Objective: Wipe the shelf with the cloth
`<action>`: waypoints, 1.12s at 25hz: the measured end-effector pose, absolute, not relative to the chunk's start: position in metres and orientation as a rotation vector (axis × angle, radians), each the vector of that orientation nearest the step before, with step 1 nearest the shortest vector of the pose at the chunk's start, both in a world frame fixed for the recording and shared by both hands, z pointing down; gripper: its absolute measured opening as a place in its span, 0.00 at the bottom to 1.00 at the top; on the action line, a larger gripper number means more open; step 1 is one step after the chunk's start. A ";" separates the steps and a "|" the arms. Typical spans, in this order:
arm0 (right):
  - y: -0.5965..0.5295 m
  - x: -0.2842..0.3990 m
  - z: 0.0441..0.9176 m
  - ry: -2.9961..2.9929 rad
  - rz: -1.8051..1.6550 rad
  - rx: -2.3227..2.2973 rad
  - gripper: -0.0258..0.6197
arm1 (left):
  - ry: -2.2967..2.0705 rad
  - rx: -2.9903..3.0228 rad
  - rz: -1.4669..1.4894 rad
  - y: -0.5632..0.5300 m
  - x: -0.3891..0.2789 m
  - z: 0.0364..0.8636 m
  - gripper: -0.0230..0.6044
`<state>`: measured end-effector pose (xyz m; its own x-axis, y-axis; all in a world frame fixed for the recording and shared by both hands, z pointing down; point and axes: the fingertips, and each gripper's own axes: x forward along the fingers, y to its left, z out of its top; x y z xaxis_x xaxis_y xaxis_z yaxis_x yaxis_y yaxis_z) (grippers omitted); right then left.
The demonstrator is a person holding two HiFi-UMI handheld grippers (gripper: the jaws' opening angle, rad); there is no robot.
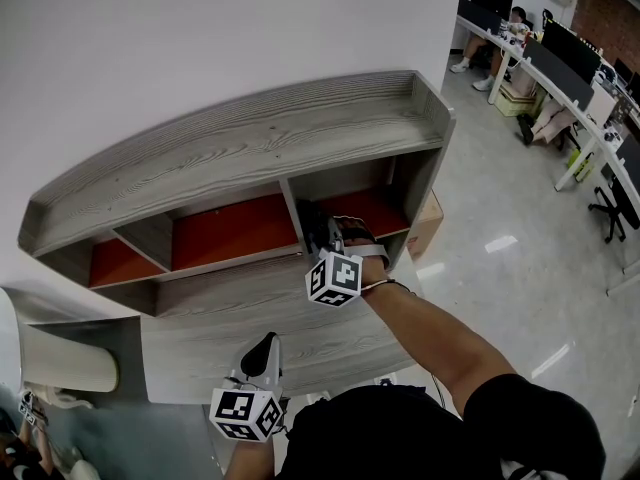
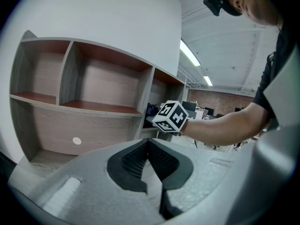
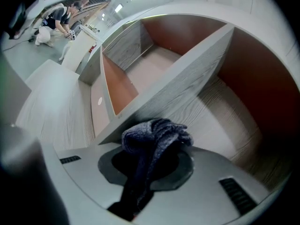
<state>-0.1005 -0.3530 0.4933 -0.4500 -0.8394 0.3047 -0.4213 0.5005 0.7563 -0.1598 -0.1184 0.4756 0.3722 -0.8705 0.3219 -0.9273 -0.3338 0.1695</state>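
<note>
A grey wood shelf unit (image 1: 250, 133) with three open compartments and red back panels stands against the white wall. My right gripper (image 1: 320, 230) reaches into the right compartment (image 3: 220, 111), shut on a dark blue-grey cloth (image 3: 154, 137) bunched between its jaws. The cloth (image 1: 312, 218) sits just past the divider (image 3: 187, 90), close above the compartment floor; I cannot tell whether it touches. My left gripper (image 1: 266, 346) hangs low over the lower desk surface (image 1: 330, 338), its jaws shut (image 2: 149, 143) with nothing between them, pointing toward the shelf (image 2: 93, 86) and the right gripper's marker cube (image 2: 171, 116).
A cardboard box (image 1: 432, 223) sits on the floor right of the shelf. Office desks with monitors (image 1: 560, 58) and seated people fill the far right. A white curved chair back (image 1: 60, 360) is at the lower left.
</note>
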 end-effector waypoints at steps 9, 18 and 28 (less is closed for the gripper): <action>-0.351 -0.102 0.503 -2.096 -0.734 1.036 0.16 | -1.574 2.326 0.255 -0.119 -0.160 0.473 0.05; -0.348 -0.101 0.511 -2.177 -0.620 1.060 0.16 | -1.570 2.328 0.262 -0.119 -0.159 0.475 0.05; -0.368 -0.071 0.505 -2.289 -0.357 1.197 0.16 | -1.561 2.331 0.260 -0.120 -0.155 0.479 0.05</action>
<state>-0.0715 -0.3678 0.5045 -0.4684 -0.8197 0.3297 -0.6802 0.5727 0.4575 -0.1548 -0.1205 0.4787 0.3855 -0.8633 0.3257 -0.9223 -0.3499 0.1642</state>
